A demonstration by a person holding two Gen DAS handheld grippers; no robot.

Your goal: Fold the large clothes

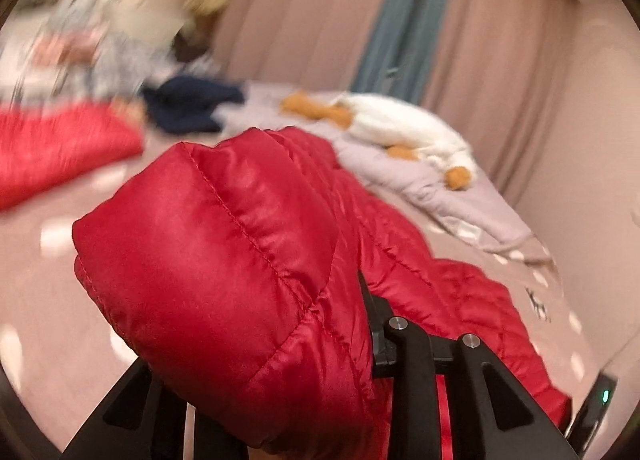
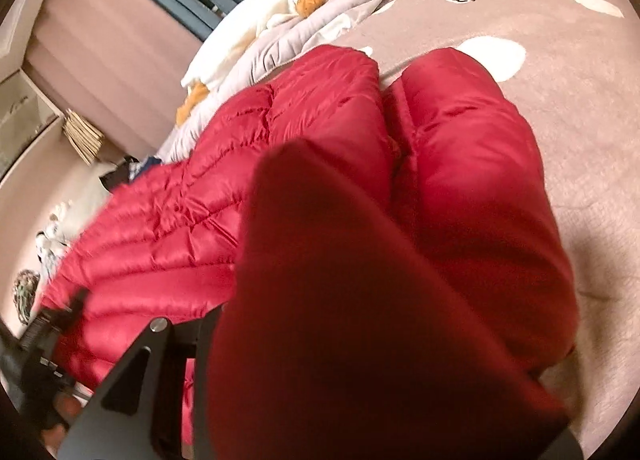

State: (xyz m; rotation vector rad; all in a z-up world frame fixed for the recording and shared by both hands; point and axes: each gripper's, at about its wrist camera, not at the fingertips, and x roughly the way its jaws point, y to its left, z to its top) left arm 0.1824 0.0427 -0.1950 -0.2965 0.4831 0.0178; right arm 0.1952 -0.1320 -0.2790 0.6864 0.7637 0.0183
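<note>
A red quilted puffer jacket [image 1: 224,260] lies across a pink bedspread [image 1: 52,300]. In the left wrist view a puffy fold of it bulges up between my left gripper's black fingers [image 1: 404,344], so my left gripper [image 1: 280,400] is shut on it. In the right wrist view the red jacket [image 2: 460,179] drapes over and hides most of my right gripper [image 2: 320,360]. Only its left finger [image 2: 136,372] shows, with jacket fabric pressed against it. The other gripper [image 2: 44,344] shows at the lower left on the jacket's edge.
A white and orange plush toy [image 1: 400,123] lies on a grey quilt [image 1: 460,203] at the bed's far side. Dark blue clothing [image 1: 188,103] and another red garment [image 1: 52,147] lie to the left. Pink curtains [image 1: 320,11] hang behind. The bedspread [image 2: 560,59] has white spots and a deer print.
</note>
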